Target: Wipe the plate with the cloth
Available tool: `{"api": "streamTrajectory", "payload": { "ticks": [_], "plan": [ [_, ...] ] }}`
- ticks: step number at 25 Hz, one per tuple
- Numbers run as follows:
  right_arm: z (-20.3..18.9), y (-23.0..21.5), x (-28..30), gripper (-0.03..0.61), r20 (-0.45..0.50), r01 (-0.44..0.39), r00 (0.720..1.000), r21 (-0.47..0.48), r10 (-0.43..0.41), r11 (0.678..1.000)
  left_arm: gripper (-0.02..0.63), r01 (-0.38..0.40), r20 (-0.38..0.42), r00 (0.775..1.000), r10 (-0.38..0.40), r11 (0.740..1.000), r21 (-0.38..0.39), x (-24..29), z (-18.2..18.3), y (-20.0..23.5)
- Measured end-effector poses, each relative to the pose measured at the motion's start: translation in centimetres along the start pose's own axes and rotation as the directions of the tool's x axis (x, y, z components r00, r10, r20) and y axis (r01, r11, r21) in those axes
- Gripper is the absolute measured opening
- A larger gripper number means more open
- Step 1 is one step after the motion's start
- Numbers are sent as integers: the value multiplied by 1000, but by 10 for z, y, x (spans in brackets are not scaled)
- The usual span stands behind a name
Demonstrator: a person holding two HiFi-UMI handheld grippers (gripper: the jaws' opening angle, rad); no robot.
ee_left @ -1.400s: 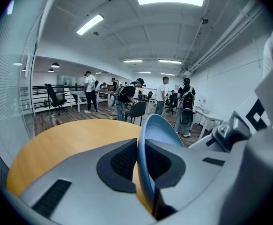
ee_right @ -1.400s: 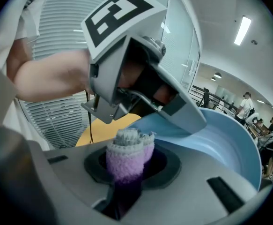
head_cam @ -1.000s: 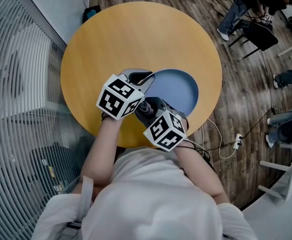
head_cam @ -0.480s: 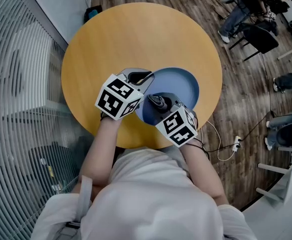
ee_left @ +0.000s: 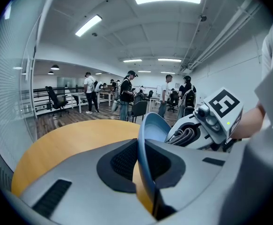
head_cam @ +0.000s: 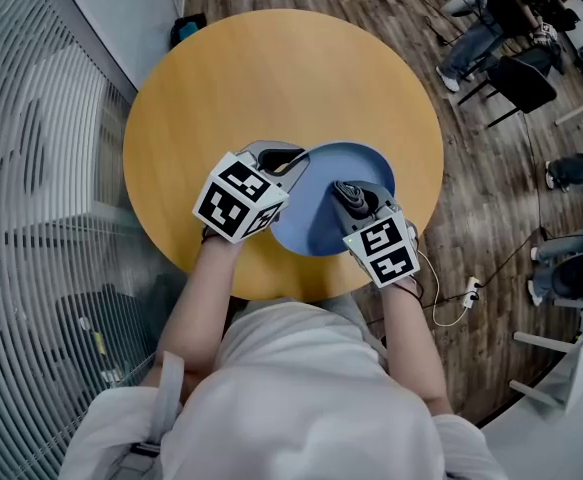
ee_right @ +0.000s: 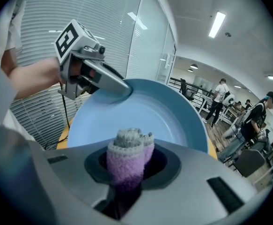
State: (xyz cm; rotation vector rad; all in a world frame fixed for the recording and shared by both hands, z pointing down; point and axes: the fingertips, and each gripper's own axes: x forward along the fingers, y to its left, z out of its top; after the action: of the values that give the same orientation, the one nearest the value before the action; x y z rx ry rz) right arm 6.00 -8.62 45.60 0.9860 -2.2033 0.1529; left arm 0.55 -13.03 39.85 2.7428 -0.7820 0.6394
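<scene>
A blue plate is over the near side of the round wooden table. My left gripper is shut on the plate's left rim, and the plate runs edge-on between its jaws. The plate's hollow face looks tilted toward my right gripper. That gripper is shut on a folded grey and purple cloth. The cloth is over the right part of the plate. Whether it touches the plate I cannot tell. The left gripper also shows at the plate's far rim in the right gripper view.
Several people and dark chairs are on the wooden floor to the right. A white cable and plug strip lie on the floor near the table's right edge. Slatted blinds fill the left side. A dark bag sits beyond the table.
My right gripper has carried the cloth rightward, from the plate's near-left edge to its right part. The left gripper and plate have stayed in place.
</scene>
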Motion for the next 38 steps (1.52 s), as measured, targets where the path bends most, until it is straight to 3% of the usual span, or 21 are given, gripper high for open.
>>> {"api": "streamTrajectory", "payload": {
  "ticks": [6, 18, 26, 38],
  "plan": [
    [-10, -32, -8, 89, 7, 87, 996, 35, -88, 996, 28, -3, 6, 1000, 3, 1000, 8, 1, -1, 1],
    [-28, -53, -14, 89, -47, 157, 987, 115, -152, 981, 28, -1, -11, 1000, 1, 1000, 16, 3, -8, -3],
    [-22, -62, -24, 89, -1, 204, 979, 97, -205, 974, 26, 3, -14, 1000, -4, 1000, -5, 2, -10, -1],
    [-20, -39, -11, 89, -20, 128, 992, 65, -127, 990, 28, 6, 19, 1000, -6, 1000, -27, 4, -2, 2]
  ]
}}
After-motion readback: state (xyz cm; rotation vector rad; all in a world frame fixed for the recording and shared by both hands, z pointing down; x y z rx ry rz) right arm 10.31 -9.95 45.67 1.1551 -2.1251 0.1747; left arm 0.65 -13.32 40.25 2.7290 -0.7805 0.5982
